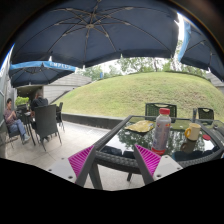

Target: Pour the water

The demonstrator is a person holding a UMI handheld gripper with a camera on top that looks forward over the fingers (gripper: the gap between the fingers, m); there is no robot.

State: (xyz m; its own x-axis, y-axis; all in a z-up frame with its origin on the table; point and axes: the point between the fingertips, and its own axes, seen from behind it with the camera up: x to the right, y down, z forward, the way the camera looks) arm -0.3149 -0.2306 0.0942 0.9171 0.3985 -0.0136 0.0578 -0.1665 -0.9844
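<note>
A clear water bottle (162, 129) with a red cap and red label stands on a glass-topped table (130, 138), ahead and to the right of my fingers. A yellow cup (192, 132) stands just right of the bottle. My gripper (113, 160) is open and empty, its pink pads (81, 160) spread wide, with the table's near edge showing between them. The gripper is short of the table and apart from the bottle.
A plate with food (140, 126) lies on the table left of the bottle. Dark chairs (160, 110) stand behind the table. People sit at another table (20, 122) to the left. Large blue umbrellas (100, 30) hang overhead. A grassy slope (130, 92) lies beyond.
</note>
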